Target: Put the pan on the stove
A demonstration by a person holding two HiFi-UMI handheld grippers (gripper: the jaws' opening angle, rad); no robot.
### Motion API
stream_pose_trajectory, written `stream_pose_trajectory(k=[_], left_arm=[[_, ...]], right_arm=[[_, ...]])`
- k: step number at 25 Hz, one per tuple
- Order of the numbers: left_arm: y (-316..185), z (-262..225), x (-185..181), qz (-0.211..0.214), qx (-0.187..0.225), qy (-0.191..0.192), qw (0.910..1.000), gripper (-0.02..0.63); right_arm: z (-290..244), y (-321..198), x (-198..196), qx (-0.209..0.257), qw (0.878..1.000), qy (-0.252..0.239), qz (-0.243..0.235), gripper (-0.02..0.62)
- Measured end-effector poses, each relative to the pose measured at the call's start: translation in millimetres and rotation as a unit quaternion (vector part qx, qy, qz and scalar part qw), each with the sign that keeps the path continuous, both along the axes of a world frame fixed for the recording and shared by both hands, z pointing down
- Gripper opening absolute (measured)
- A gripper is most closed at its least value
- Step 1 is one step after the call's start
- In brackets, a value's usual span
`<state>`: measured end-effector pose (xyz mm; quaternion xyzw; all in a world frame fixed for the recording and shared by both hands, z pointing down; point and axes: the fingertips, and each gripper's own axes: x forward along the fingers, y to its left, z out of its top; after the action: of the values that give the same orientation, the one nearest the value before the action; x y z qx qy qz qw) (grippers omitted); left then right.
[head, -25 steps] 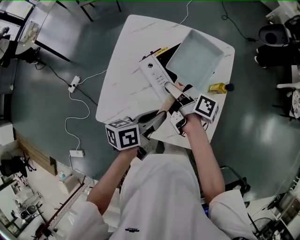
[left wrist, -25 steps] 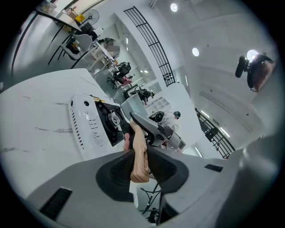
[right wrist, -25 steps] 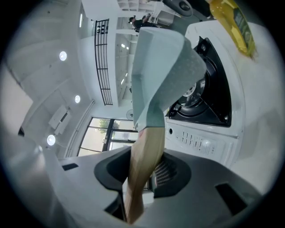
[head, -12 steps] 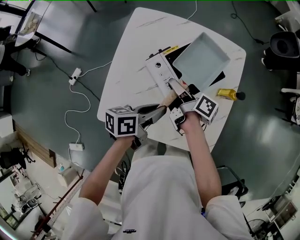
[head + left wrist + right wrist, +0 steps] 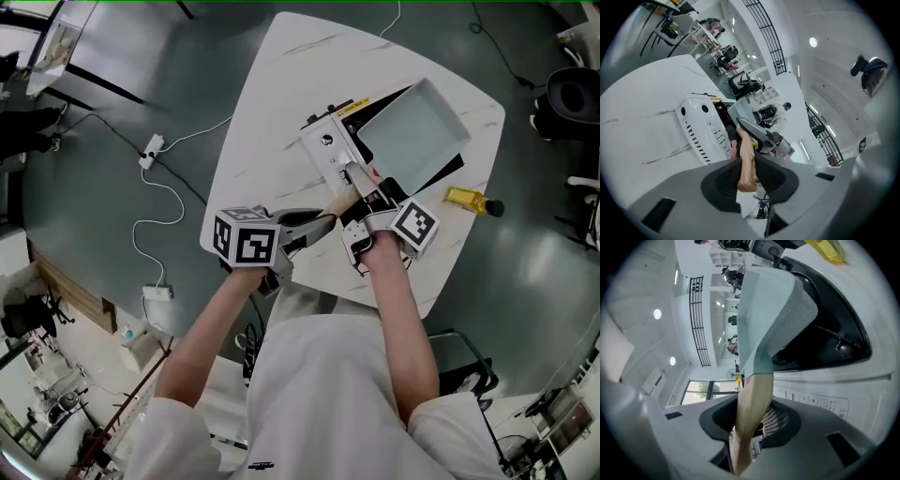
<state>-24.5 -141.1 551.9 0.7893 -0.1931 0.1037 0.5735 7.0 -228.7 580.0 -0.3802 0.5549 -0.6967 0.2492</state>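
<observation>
A pale blue-green square pan (image 5: 412, 131) sits over the black top of the white stove (image 5: 328, 155) on the table; I cannot tell whether it rests on the top. Its wooden handle (image 5: 339, 200) points back toward me. My right gripper (image 5: 363, 202) is shut on the handle close to the pan. My left gripper (image 5: 314, 223) is shut on the handle's free end. In the left gripper view the handle (image 5: 746, 159) runs between the pads, with the stove (image 5: 703, 126) beyond. In the right gripper view the pan (image 5: 768, 310) hangs over the stove's black glass (image 5: 829, 343), and the handle (image 5: 752, 413) lies between the pads.
A yellow bottle (image 5: 469, 200) lies on the white table (image 5: 272, 103) to the right of the stove. The table's left half is bare. A power strip (image 5: 150, 148) and its cables lie on the floor at the left.
The head view has shifted, so the table sits lower and further right in frame. Both grippers keep their hold on the handle, and the pan stays over the stove.
</observation>
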Motion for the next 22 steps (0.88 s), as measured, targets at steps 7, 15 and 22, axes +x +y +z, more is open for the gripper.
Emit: stream_pose_trajectory(k=[7,15,22], left_arm=[[-10,4,-3,0.000,-0.026,0.023,0.9994,0.092],[-10,8,-6,-0.032,-0.047,0.025,0.9980,0.117],[-11,5,-12,-0.050,-0.007,-0.009,0.9987,0.290]], right_arm=[[4,-10,-1,-0.005,1.000,0.002,0.013,0.126],[2,-11,-2,0.002,1.000,0.007,0.006,0.195],[4,-3,6,-0.007,0.999,0.042,-0.010,0.247]])
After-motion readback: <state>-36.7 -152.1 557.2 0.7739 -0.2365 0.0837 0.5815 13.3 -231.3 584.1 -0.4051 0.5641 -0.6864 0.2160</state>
